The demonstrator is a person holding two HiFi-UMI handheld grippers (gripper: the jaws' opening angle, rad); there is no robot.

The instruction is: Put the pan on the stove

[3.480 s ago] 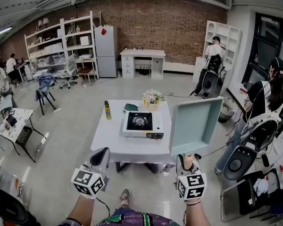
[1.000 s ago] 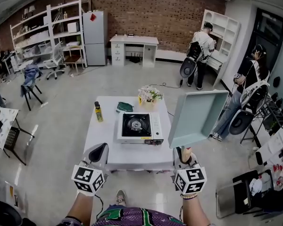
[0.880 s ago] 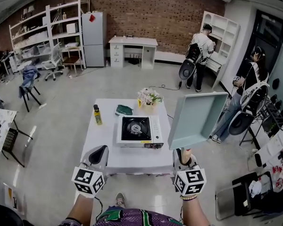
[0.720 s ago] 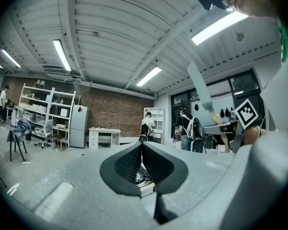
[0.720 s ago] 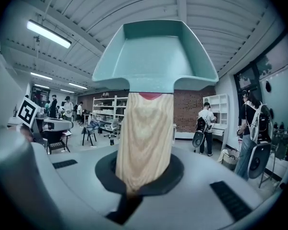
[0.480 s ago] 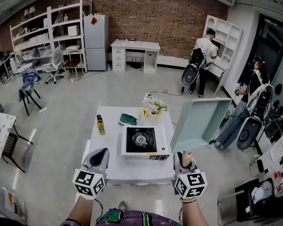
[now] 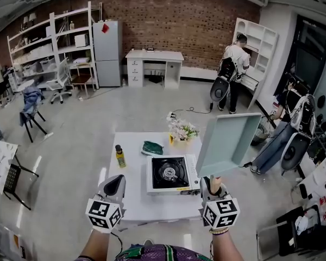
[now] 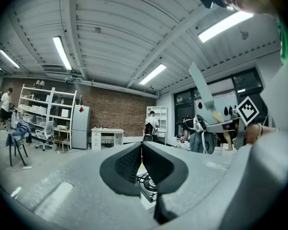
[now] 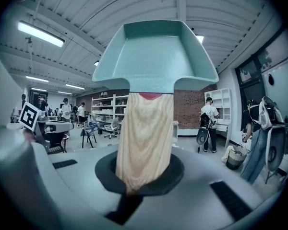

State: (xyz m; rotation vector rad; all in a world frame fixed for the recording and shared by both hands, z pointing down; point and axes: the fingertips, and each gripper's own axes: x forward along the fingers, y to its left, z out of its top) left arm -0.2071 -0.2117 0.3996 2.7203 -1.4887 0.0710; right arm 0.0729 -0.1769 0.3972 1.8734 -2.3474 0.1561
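Note:
A pale teal square pan with a light wooden handle is held up in the air, right of the white table. My right gripper is shut on that handle. On the table sits a white portable stove with a black burner, also seen past my left gripper's jaws. My left gripper hovers over the table's near left part, shut and empty.
A yellow bottle, a dark green cloth and a flower pot stand on the table behind the stove. Two people are at the right near white shelves. Chairs and desks line the left side.
The table and stove have drawn closer and shifted right in the head view. Both grippers and the raised pan keep the same pose; the right-hand person has bent down.

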